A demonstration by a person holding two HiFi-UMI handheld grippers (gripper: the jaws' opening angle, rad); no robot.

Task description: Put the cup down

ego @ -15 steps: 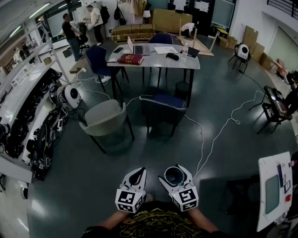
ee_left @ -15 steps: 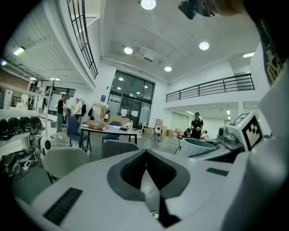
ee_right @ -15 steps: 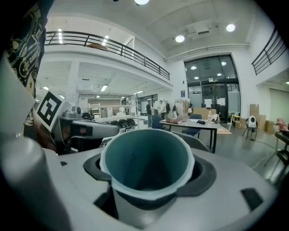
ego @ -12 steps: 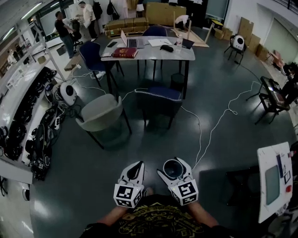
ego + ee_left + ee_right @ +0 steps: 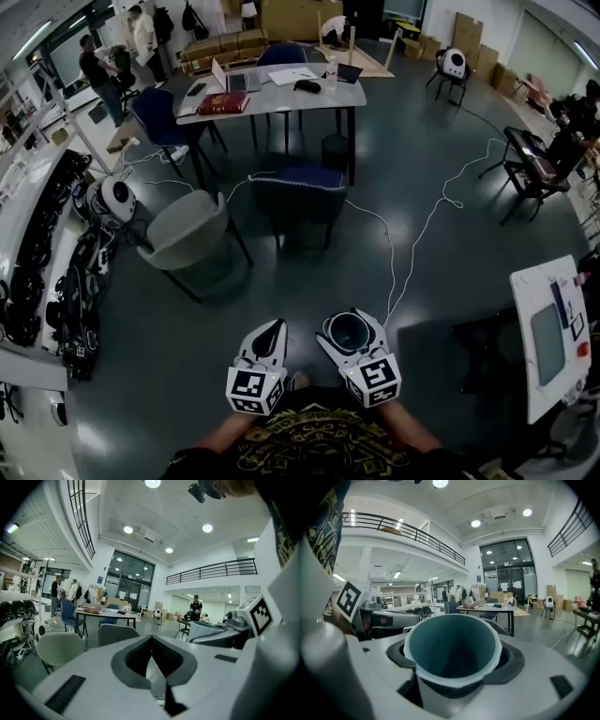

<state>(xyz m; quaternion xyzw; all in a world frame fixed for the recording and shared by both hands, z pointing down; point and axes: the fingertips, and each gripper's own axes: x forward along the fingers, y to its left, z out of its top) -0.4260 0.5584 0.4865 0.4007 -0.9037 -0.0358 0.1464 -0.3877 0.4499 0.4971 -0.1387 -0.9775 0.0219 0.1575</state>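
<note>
A white cup with a teal inside (image 5: 452, 651) stands upright between the jaws of my right gripper (image 5: 454, 667), which is shut on it; nothing is in the cup. In the head view the same cup (image 5: 348, 330) shows at the tip of the right gripper (image 5: 352, 339), held in front of my body well above the dark floor. My left gripper (image 5: 265, 339) hangs beside it on the left, shut with nothing between its jaws; the left gripper view shows its dark pads (image 5: 133, 656) meeting.
A grey table (image 5: 272, 92) with a laptop, a red book and papers stands far ahead, with blue chairs and a grey chair (image 5: 187, 234) before it. A white cable (image 5: 412, 244) snakes over the floor. A white desk corner (image 5: 553, 328) lies at the right, shelves at the left.
The view has shifted forward and the table has slid up the frame. Both grippers keep their places before my body, and the cup stays in the right one.
</note>
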